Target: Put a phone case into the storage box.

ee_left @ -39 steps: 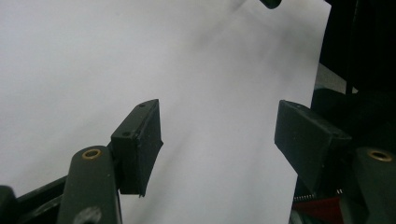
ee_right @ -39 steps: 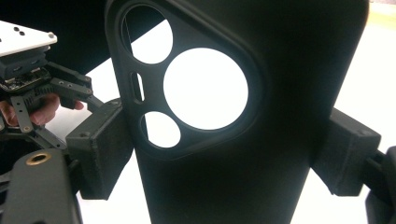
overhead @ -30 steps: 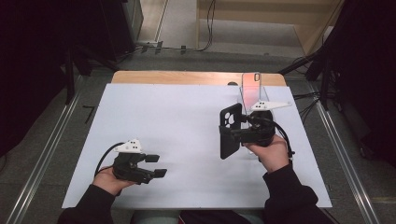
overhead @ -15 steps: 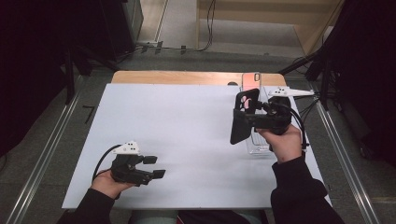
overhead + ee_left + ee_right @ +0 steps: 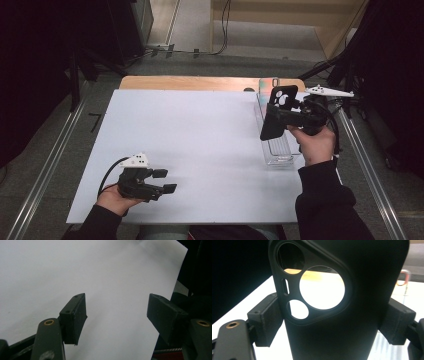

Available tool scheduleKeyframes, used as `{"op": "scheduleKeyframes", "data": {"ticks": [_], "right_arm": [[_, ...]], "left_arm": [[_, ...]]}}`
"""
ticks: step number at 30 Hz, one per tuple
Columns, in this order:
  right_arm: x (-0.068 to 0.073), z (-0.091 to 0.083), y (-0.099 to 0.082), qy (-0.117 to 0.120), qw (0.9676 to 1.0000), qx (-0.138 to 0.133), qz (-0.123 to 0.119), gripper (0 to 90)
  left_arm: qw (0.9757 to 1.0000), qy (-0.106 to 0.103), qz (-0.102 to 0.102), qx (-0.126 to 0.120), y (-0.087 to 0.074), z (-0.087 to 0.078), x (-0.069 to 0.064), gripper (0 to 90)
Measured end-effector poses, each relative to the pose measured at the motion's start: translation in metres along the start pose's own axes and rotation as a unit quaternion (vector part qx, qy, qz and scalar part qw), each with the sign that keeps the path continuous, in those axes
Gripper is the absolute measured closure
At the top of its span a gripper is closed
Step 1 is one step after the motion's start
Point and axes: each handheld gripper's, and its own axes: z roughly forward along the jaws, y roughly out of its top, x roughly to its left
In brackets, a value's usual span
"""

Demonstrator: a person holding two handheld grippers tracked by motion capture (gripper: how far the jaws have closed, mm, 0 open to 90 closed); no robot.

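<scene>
Since the earlier frame my right gripper (image 5: 280, 119), clamped on the black phone case (image 5: 342, 315), has carried it over the clear tray (image 5: 277, 150) for placing, while my left gripper (image 5: 162, 181) waits open and empty.

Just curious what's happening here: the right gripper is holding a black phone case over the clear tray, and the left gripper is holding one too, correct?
Not quite. The left gripper holds nothing: the left gripper view shows its fingers apart with bare white table between them. The right gripper does hold the black phone case over the clear tray.
</scene>
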Motion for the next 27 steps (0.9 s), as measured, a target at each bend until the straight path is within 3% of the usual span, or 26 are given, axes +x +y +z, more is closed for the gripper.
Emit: {"op": "scheduleKeyframes", "data": {"ticks": [10, 14, 23, 27], "right_arm": [[-0.023, 0.012, 0.013, -0.037, 0.9992, -0.008, 0.006, 14.4], [-0.037, 0.022, 0.015, -0.039, 0.999, -0.004, 0.022, 14.3], [-0.056, 0.049, 0.015, -0.076, 0.997, 0.0, 0.014, 14.2], [-0.073, 0.063, 0.01, -0.097, 0.9948, 0.011, 0.032, 14.2]], "left_arm": [[1.0, -0.002, 0.001, 0.0, 0.0, 0.0, 0.0, 31.7], [1.0, -0.003, -0.001, -0.007, 0.0, -0.001, 0.0, 31.8], [0.9999, 0.004, -0.003, -0.011, -0.001, -0.003, 0.001, 31.8], [0.9998, 0.006, -0.007, -0.02, 0.0, -0.004, 0.002, 31.8]]}}
